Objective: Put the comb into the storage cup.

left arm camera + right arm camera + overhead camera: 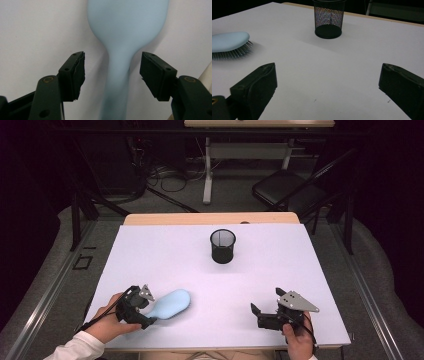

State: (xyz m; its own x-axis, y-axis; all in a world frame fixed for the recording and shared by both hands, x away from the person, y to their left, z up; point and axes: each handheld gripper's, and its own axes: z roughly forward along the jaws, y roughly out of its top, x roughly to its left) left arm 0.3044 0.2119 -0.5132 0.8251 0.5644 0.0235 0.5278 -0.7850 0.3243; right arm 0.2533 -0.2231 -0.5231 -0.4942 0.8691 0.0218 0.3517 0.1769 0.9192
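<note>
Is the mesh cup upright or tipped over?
Upright: the mesh cup stands on its base on the table, open rim up.

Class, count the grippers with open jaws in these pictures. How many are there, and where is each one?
2. The left gripper sits at the table's near left, straddling the pale blue plastic hairbrush's handle without touching it. The right gripper rests at the near right, nothing between its jaws.

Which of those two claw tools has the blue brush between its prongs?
The left gripper: the light blue hairbrush has its handle between its jaws, with gaps either side. The right gripper sits open over bare table, nothing between its jaws.
</note>
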